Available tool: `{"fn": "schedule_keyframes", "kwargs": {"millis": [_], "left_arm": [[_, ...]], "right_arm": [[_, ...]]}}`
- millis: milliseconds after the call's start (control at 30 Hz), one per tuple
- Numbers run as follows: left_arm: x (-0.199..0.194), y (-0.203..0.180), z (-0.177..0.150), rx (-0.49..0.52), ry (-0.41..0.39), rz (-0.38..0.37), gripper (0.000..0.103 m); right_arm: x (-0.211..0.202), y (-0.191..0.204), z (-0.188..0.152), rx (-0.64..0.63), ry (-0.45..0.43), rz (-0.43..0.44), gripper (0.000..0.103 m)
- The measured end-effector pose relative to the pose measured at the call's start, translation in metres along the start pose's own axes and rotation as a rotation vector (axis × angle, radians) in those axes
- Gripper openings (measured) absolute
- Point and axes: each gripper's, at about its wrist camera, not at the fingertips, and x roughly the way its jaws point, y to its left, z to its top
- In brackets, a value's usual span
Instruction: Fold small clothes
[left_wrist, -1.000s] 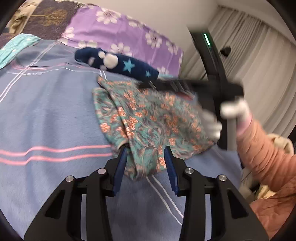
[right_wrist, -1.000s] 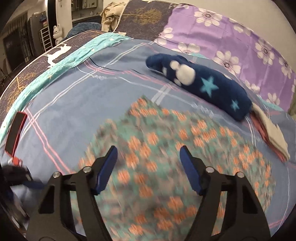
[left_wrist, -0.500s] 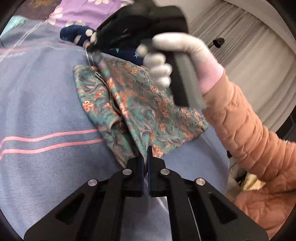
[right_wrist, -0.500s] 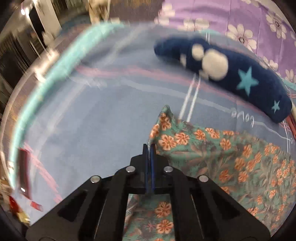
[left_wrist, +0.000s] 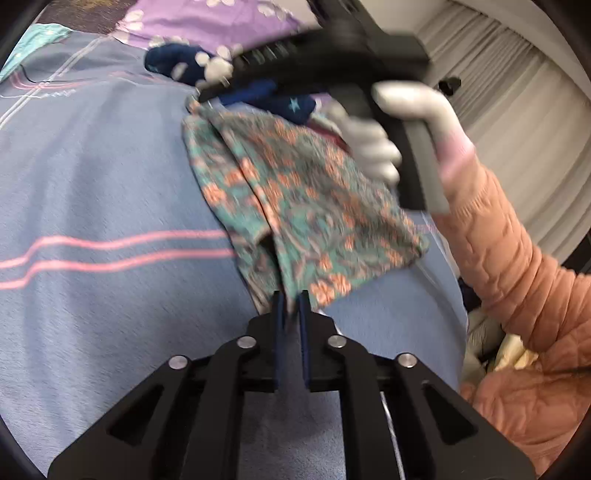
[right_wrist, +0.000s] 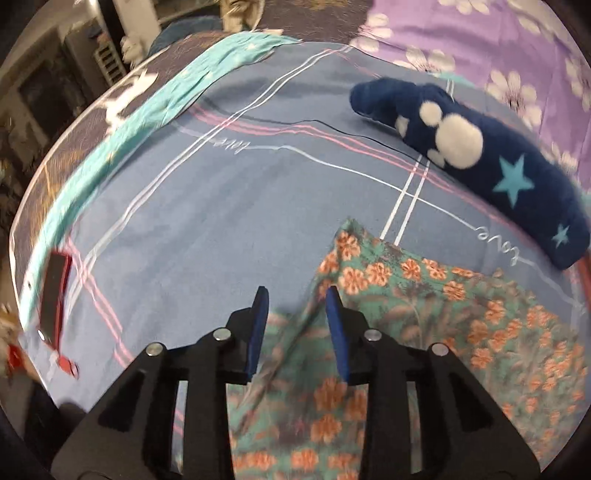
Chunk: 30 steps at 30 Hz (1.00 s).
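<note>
A teal garment with orange flowers (left_wrist: 314, 206) lies partly folded on the blue striped bedsheet (left_wrist: 92, 166). My left gripper (left_wrist: 290, 304) sits at its near corner. The jaws are opening, a narrow gap shows, and the hem's tip lies between the pads. In the right wrist view the garment (right_wrist: 424, 314) fills the lower right. My right gripper (right_wrist: 295, 295) is at its far left edge, jaws opening, with a raised fold of cloth between the pads but not pressed. A white-gloved hand (left_wrist: 373, 147) holds that gripper.
A navy plush pillow with stars (right_wrist: 480, 155) lies just beyond the garment, with purple flowered bedding (right_wrist: 480, 37) behind it. A red-cased phone (right_wrist: 53, 295) rests near the bed's left edge by a teal blanket strip (right_wrist: 147, 110). An orange quilted sleeve (left_wrist: 517, 277) and curtains (left_wrist: 517, 110) are at right.
Both grippers were open, closed on the garment's edges half a second ago, and now stand apart again. The right gripper moved from over the garment's middle to its far left corner.
</note>
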Motion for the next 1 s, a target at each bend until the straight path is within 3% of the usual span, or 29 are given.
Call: {"fn": "schedule_keyframes", "kwargs": {"millis": [100, 133, 167, 200, 233, 333, 433, 567, 633, 733, 800, 900, 967, 1000], "left_arm": [[-0.002, 0.009, 0.011, -0.041, -0.039, 0.058, 0.038], [0.001, 0.013, 0.014, -0.056, -0.042, 0.059, 0.04], [0.007, 0.02, 0.02, -0.076, -0.034, 0.046, 0.04], [0.014, 0.027, 0.023, -0.109, -0.025, 0.025, 0.04], [0.019, 0.03, 0.023, -0.121, -0.025, 0.015, 0.035], [0.023, 0.034, 0.02, -0.126, -0.032, 0.021, 0.013], [0.023, 0.032, 0.013, -0.113, -0.03, 0.027, 0.009], [0.02, 0.023, 0.009, -0.069, -0.038, 0.063, 0.009], [0.017, 0.025, 0.006, -0.076, -0.042, 0.045, 0.008], [0.013, 0.032, 0.002, -0.101, -0.047, 0.013, 0.008], [0.013, 0.034, 0.002, -0.108, -0.046, 0.003, 0.008], [0.012, 0.036, 0.002, -0.127, -0.041, -0.022, 0.008], [0.013, 0.04, 0.001, -0.147, -0.037, -0.052, 0.008], [0.012, 0.043, 0.0, -0.159, -0.038, -0.069, 0.008]], "right_arm": [[0.019, 0.021, -0.007, -0.077, 0.109, -0.013, 0.055], [0.027, 0.027, -0.009, -0.098, 0.121, -0.039, 0.055], [0.035, 0.031, -0.009, -0.111, 0.113, -0.091, 0.049], [0.04, 0.033, -0.008, -0.116, 0.099, -0.132, 0.024], [0.041, 0.033, -0.005, -0.106, 0.066, -0.15, 0.013], [0.039, 0.022, 0.006, -0.028, -0.007, -0.102, 0.003], [0.044, 0.02, 0.008, -0.031, -0.017, -0.03, 0.003], [0.021, 0.009, 0.004, 0.02, -0.083, 0.01, 0.01], [-0.007, 0.0, 0.0, 0.033, -0.155, 0.002, 0.022], [-0.034, -0.007, -0.012, 0.011, -0.167, 0.005, 0.026], [-0.029, -0.009, -0.023, -0.003, -0.102, 0.019, 0.026], [0.01, -0.006, -0.043, 0.007, 0.056, 0.061, 0.028], [0.021, -0.006, -0.052, 0.017, -0.045, 0.06, 0.033], [0.022, -0.003, -0.053, 0.011, -0.072, 0.067, 0.044]]}}
